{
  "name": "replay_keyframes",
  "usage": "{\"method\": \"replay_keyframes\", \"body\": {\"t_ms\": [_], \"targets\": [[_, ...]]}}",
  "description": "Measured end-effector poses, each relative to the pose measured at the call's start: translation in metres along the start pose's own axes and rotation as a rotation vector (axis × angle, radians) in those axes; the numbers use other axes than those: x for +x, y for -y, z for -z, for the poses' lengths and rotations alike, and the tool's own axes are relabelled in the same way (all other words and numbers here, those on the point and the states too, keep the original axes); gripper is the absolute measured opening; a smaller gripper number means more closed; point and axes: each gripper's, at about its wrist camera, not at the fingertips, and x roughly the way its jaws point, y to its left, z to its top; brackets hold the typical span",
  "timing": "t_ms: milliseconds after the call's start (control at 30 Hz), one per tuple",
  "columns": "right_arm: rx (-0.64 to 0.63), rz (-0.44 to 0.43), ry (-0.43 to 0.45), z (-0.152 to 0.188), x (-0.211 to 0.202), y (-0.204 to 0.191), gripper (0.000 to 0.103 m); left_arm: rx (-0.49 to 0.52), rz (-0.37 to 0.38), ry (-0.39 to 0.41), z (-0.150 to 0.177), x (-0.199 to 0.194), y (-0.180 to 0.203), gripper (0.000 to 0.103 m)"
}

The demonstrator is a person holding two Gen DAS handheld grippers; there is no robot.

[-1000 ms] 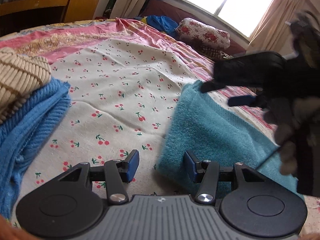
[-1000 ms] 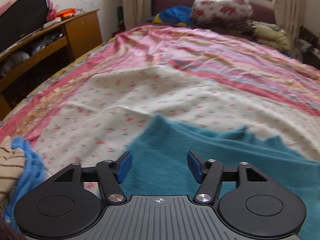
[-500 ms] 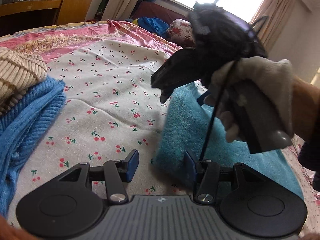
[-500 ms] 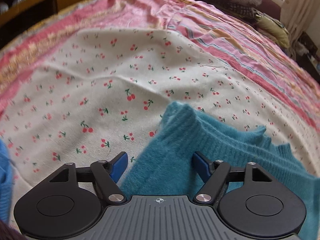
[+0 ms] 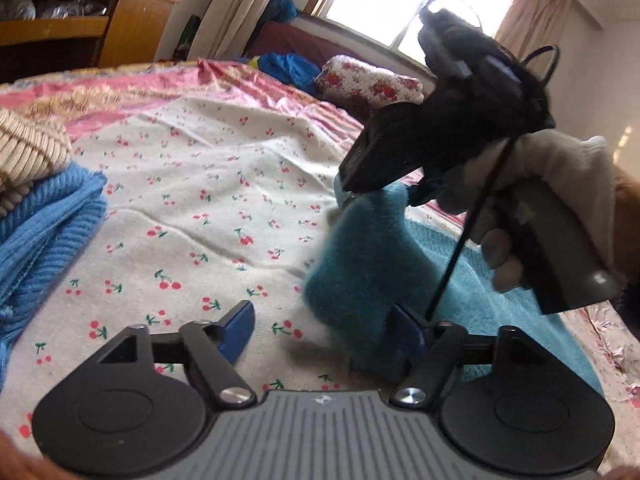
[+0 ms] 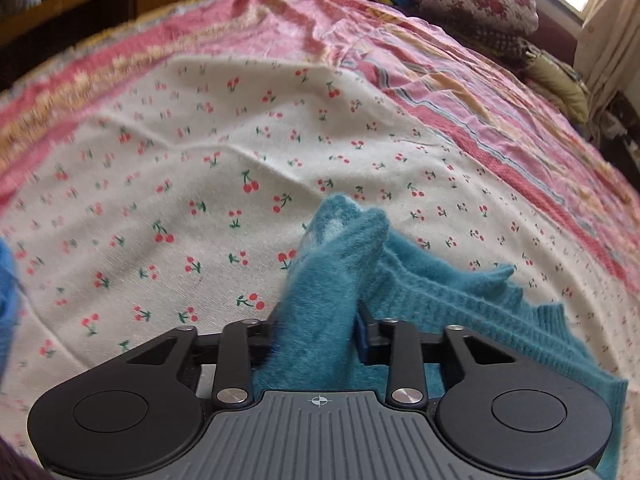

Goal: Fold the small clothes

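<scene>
Teal fluffy sweater (image 6: 320, 304) is pinched by the just-closed right gripper (image 6: 316, 332), while the left gripper (image 5: 320, 332), just spread, holds nothing, so the unheld side could be dragged across the bedspread (image 6: 224, 184).

Daylight glares through the window (image 5: 404, 4); fisheye edges bend, slightly blurred

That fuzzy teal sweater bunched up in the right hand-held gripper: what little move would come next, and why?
Probably carry the pinched corner over the flat part to make the fold. The right hand-held gripper, whose jaws have just been closing, is shut on a raised corner of the teal sweater, while the rest lies spread on the cherry-print sheet.
</scene>
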Motion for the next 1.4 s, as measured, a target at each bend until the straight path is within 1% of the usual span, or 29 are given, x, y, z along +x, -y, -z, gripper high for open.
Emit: {"method": "replay_keyframes", "body": {"t_ms": [33, 100, 200, 267, 300, 333, 400, 467, 533, 700, 833, 933, 1067, 1167, 1400], "targets": [[0.016, -0.017, 0.007, 0.000, -0.004, 0.006, 0.028, 0.005, 0.000, 0.013, 0.001, 0.001, 0.002, 0.087], [0.039, -0.046, 0.023, 0.002, -0.012, 0.015, 0.027, -0.003, -0.007, 0.031, 0.001, 0.007, 0.005, 0.090], [0.063, -0.078, 0.044, 0.004, -0.023, 0.025, 0.025, -0.024, -0.024, 0.019, 0.000, 0.015, 0.014, 0.089], [0.078, -0.100, 0.058, 0.006, -0.030, 0.032, 0.024, 0.021, -0.027, 0.038, -0.001, 0.013, 0.026, 0.080], [0.085, -0.110, 0.065, 0.008, -0.035, 0.037, 0.024, 0.050, -0.029, 0.041, -0.002, 0.013, 0.034, 0.071], [0.096, -0.120, 0.072, 0.009, -0.039, 0.043, 0.024, 0.065, -0.021, 0.043, -0.003, 0.012, 0.041, 0.059], [0.123, -0.141, 0.089, 0.012, -0.050, 0.056, 0.023, 0.066, 0.028, 0.042, -0.008, 0.010, 0.052, 0.048], [0.159, -0.163, 0.107, 0.017, -0.060, 0.073, 0.022, 0.082, 0.042, 0.058, -0.013, 0.005, 0.067, 0.045], [0.196, -0.182, 0.126, 0.022, -0.070, 0.092, 0.022, 0.125, 0.065, 0.076, -0.018, -0.002, 0.085, 0.042], [0.308, -0.235, 0.180, 0.039, -0.095, 0.148, 0.022, 0.220, 0.149, 0.099, -0.021, -0.015, 0.137, 0.040], [0.378, -0.253, 0.223, 0.060, -0.112, 0.193, 0.021, 0.281, 0.223, 0.091, -0.017, -0.016, 0.183, 0.039], [0.433, -0.261, 0.245, 0.077, -0.120, 0.228, 0.021, 0.333, 0.265, 0.079, -0.008, -0.013, 0.216, 0.039], [0.493, -0.253, 0.254, 0.104, -0.121, 0.268, 0.021, 0.385, 0.298, 0.050, 0.008, -0.006, 0.252, 0.039], [0.547, -0.263, 0.254, 0.125, -0.115, 0.294, 0.021, 0.416, 0.307, 0.027, 0.020, 0.001, 0.273, 0.039], [0.641, -0.288, 0.233, 0.170, -0.089, 0.332, 0.021, 0.499, 0.304, -0.025, 0.049, 0.023, 0.308, 0.039]]}}
